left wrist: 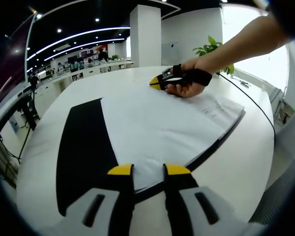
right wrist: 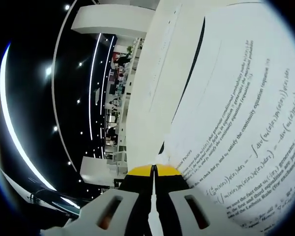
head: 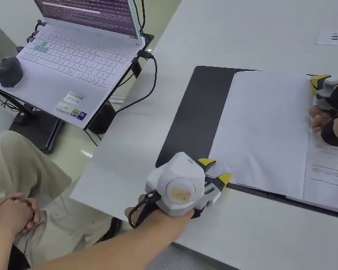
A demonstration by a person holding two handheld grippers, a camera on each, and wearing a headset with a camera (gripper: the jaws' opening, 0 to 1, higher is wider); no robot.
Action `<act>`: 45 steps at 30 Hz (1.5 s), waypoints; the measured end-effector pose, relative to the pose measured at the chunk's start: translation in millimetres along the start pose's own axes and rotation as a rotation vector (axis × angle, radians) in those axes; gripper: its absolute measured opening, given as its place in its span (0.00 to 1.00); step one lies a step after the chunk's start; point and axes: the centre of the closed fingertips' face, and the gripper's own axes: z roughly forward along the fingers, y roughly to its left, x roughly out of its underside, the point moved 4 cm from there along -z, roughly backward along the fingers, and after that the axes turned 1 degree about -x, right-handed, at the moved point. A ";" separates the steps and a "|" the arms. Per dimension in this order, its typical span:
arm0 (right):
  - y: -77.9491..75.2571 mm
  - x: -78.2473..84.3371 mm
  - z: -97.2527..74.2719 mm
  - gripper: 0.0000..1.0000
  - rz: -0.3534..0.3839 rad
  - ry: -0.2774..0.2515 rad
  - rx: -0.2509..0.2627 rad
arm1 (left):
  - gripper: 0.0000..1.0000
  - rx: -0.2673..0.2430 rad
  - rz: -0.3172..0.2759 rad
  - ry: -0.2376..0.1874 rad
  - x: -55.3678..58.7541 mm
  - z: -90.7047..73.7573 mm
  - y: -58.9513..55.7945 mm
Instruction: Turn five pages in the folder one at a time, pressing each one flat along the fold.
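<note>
While a turned blank page (head: 265,129) lies on the open folder (head: 194,118) by the table's (head: 259,34) near edge, R gripper (right wrist: 153,169), jaws shut, sits at printed sheet's (right wrist: 236,123) far edge; paper pinched? can't tell. L gripper (left wrist: 142,169), half open, empty, at folder's near edge. Prob. flattening step; next: press along fold.

Far ahead of the jaws of the left gripper (left wrist: 148,169), a white square pillar (left wrist: 145,34) rises to a dark ceiling (left wrist: 88,14) crossed by curved light strips (left wrist: 83,42). Ahead and right of them, a potted plant (left wrist: 211,49) stands by a bright window (left wrist: 236,19). The white workbench (left wrist: 39,147) spreads beneath the jaws.
</note>
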 end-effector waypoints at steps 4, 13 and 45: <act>-0.4 8.3 -12.2 0.00 -0.003 0.034 -0.005 | 0.22 0.000 0.001 0.000 0.0 -0.1 -0.1; -7.0 25.8 -40.5 0.00 -0.010 0.094 -0.014 | 0.22 0.000 0.000 0.004 0.0 -0.4 -0.2; -40.1 105.6 -161.0 0.00 -0.011 0.325 -0.010 | 0.22 0.002 -0.011 0.003 -0.5 -2.1 -1.7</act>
